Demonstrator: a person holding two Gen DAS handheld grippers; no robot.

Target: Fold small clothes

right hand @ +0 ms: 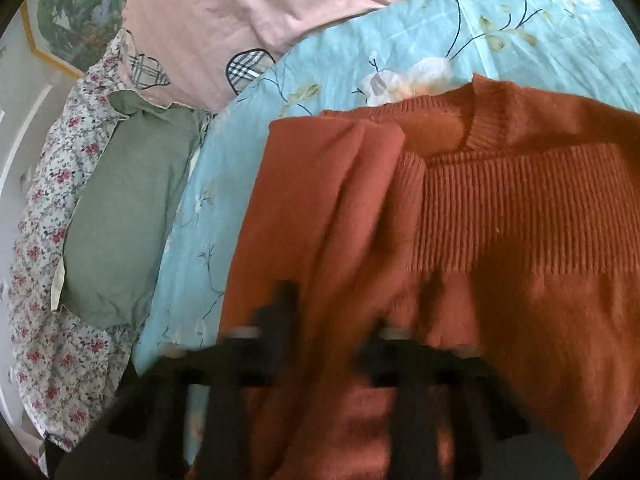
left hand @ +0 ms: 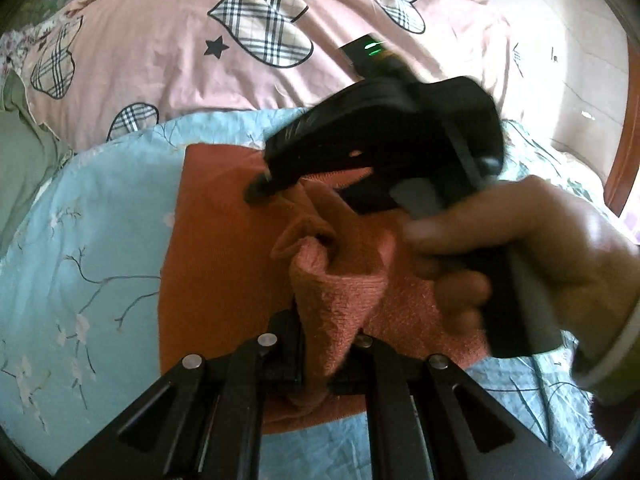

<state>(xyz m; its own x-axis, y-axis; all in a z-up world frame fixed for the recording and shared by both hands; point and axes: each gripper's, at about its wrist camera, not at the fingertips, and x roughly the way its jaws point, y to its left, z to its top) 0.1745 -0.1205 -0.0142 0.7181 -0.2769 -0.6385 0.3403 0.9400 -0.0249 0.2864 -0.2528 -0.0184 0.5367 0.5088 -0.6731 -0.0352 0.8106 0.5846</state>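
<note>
A rust-orange knit sweater [left hand: 216, 248] lies on a light blue floral sheet [left hand: 80, 240]. My left gripper [left hand: 324, 356] is shut on a bunched fold of the sweater, which rises between its fingers. My right gripper [left hand: 260, 192] shows in the left wrist view, held by a hand, with its tips down on the sweater's upper part. In the right wrist view the sweater [right hand: 500, 216] fills the frame with its ribbed collar at the top. The right gripper [right hand: 332, 320] is blurred there, with sweater fabric between its fingers.
A pink duvet [left hand: 168, 64] with plaid hearts lies beyond the blue sheet. A green pillow [right hand: 124, 216] and a floral cloth [right hand: 52, 280] lie to the left. A wooden bed frame [left hand: 624, 152] is at the far right.
</note>
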